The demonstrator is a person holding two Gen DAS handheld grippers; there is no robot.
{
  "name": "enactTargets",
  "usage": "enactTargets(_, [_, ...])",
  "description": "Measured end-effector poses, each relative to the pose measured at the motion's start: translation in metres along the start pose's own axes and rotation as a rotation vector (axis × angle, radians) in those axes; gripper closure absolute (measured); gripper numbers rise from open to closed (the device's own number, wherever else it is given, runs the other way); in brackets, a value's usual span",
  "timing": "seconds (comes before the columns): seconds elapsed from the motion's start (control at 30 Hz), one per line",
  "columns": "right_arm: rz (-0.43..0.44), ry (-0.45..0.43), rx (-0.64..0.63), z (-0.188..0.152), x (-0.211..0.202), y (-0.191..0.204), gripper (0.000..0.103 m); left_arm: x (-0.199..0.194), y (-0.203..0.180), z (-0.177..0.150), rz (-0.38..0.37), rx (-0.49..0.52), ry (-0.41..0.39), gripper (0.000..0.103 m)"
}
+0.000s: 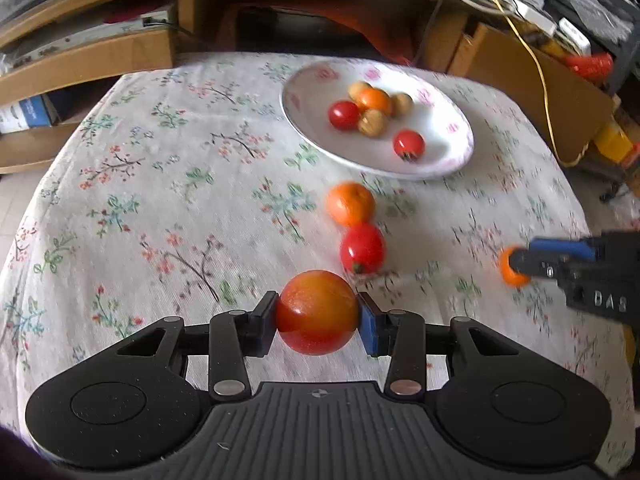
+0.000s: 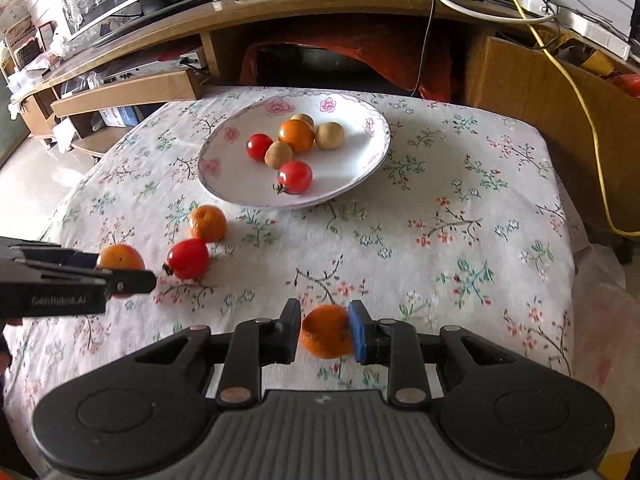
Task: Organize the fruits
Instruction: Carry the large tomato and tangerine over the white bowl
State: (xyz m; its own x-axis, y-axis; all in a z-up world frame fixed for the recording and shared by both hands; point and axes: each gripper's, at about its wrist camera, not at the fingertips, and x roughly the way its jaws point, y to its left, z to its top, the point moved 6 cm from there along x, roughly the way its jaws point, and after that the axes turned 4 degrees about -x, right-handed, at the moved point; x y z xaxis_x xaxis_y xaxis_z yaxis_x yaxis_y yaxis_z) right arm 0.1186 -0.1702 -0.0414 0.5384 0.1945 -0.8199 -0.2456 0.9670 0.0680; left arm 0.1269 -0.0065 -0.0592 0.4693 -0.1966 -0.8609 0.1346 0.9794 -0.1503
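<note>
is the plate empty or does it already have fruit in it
Not empty: the plate holds two red tomatoes, one orange and three tan round fruits.

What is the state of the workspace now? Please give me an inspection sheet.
Surface: table under a floral cloth.
Job's things: plate holds two tomatoes, one orange, three brown nuts; a loose orange and loose tomato lie on the cloth.
Clutter: nothing seen.
Grippers: left tool shut on a red-orange fruit; right tool shut on a small orange.
Cables: yellow cable behind the table.
Surroundings: wooden shelf, cardboard boxes.
</note>
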Motion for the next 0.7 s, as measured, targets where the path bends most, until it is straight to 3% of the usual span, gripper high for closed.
enactTargets(0.33, [-0.013,-0.005,-0.019,0.003,0.009,-0.002,0.075,0.006,-0.005,-0.006,0.018,0.036,-0.004,0.053])
enactTargets(0.47, [-0.015,0.034,0.013,-0.001,0.018,-0.011,0.072,0.007,-0.012,-0.009,0.031,0.083,-0.012,0.048])
enactTargets(0.7, [-0.006,0.026,0.029,-0.001,0.023,-0.012,0.073,0.007,-0.013,-0.01,0.035,0.102,-0.024,0.051])
